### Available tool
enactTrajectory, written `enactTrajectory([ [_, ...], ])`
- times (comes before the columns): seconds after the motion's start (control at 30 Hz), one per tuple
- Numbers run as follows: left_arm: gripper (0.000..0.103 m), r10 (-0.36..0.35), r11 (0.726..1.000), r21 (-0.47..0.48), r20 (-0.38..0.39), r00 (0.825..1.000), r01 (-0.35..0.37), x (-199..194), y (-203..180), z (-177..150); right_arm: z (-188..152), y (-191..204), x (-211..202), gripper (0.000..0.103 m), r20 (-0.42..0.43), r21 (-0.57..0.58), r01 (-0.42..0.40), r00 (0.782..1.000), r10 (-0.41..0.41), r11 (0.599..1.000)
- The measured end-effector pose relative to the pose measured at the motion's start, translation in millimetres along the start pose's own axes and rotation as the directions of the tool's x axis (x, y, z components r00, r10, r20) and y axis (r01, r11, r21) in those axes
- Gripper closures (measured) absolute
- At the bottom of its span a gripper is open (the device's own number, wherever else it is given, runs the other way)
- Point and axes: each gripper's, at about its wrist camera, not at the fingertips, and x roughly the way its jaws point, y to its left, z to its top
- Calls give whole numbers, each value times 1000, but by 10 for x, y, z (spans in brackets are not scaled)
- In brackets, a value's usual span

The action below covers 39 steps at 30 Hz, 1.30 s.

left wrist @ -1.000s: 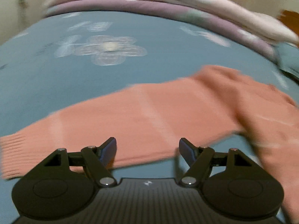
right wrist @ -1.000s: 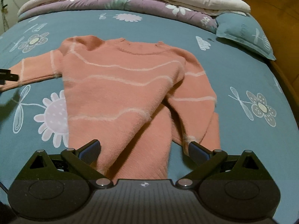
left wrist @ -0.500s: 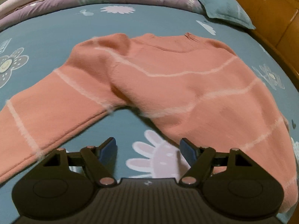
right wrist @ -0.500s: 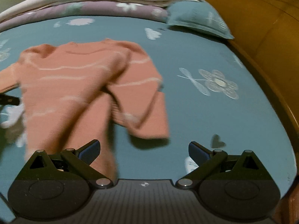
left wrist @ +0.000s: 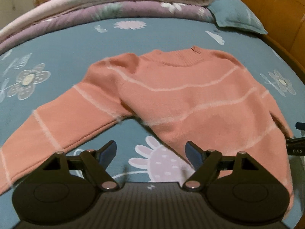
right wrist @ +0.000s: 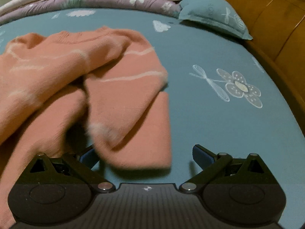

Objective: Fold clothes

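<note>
A salmon-pink sweater (left wrist: 190, 99) with thin white stripes lies on the blue flowered bed sheet (left wrist: 76, 43), neck away from me. Its left sleeve (left wrist: 63, 118) stretches flat toward the lower left. In the right wrist view the sweater (right wrist: 63, 72) is rumpled and its right sleeve (right wrist: 137, 118) lies folded back on itself. My left gripper (left wrist: 150, 150) is open and empty, just above the sheet between sleeve and body. My right gripper (right wrist: 144, 154) is open, its jaws on either side of the folded sleeve's end. Its edge shows in the left wrist view (left wrist: 297, 139).
Folded pink and purple quilts (left wrist: 118, 3) are stacked along the bed's far side. A blue pillow (right wrist: 215, 17) lies at the far right. A wooden bed frame (right wrist: 276, 24) runs along the right edge. Bare sheet (right wrist: 219, 114) lies right of the sweater.
The left view has swung right from the sleeve to the whole sweater and pulled back. The right gripper has moved right and closer to the folded sleeve. Both stayed open.
</note>
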Motion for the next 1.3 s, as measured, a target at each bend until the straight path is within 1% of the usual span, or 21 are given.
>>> enactTrajectory([
  [0.1,23,46,999,-26,-12,999,-47,-75,-104,-83,1,-186,-67,0,84,32,43,995,-46,999],
  [0.17,23,72,997,-39,-28,997,-73,-103,-175,-142,-7,-288,-72,0,115,50,34,993,-39,998],
  [0.23,23,83,995,-47,-47,995,-85,-104,-260,-181,-27,-327,18,0,117,52,-20,993,14,998],
  [0.33,23,100,994,-35,-60,993,-102,-117,-397,-193,-41,-256,182,0,78,20,-109,991,107,994],
  [0.37,23,106,994,-23,-57,993,-108,-131,-445,-182,-54,-227,193,0,84,8,-110,990,109,994],
  [0.43,23,112,994,-4,-55,992,-113,-135,-512,-162,-80,-255,158,0,119,18,-58,991,55,998],
  [0.5,23,113,994,10,-57,992,-113,-121,-553,-145,-58,-393,100,0,148,99,0,989,-15,995],
  [0.53,22,113,994,17,-58,992,-112,-114,-574,-136,-38,-466,70,0,160,133,46,985,-67,990],
  [0.63,21,114,993,39,-60,992,-112,-92,-636,-110,15,-606,31,0,174,170,84,978,-113,982],
  [0.73,21,108,993,62,-64,992,-104,-58,-701,-91,-18,-564,33,0,157,155,-21,988,-3,988],
  [0.8,21,95,993,72,-68,993,-90,-12,-739,-78,-81,-461,78,0,129,112,-43,991,28,993],
  [0.87,21,86,994,78,-70,994,-80,18,-771,-71,-150,-402,120,0,99,103,-38,995,27,994],
  [0.97,21,76,994,86,-70,995,-70,45,-811,-68,-184,-447,101,0,96,135,-10,995,-3,991],
  [1.03,21,67,994,90,-78,995,-60,67,-823,-75,-186,-584,97,0,91,164,-39,996,24,986],
  [1.1,21,65,994,92,-91,994,-57,117,-821,-81,-197,-704,94,0,87,172,-154,986,140,973],
  [1.17,21,64,995,89,-102,993,-55,164,-817,-80,-214,-738,90,0,95,162,-200,978,186,966],
  [1.23,21,57,995,91,-106,993,-48,193,-840,-71,-228,-691,88,0,101,127,-188,979,176,974],
  [1.3,21,50,995,96,-109,993,-40,214,-869,-62,-223,-605,133,0,87,106,-113,991,104,988],
])
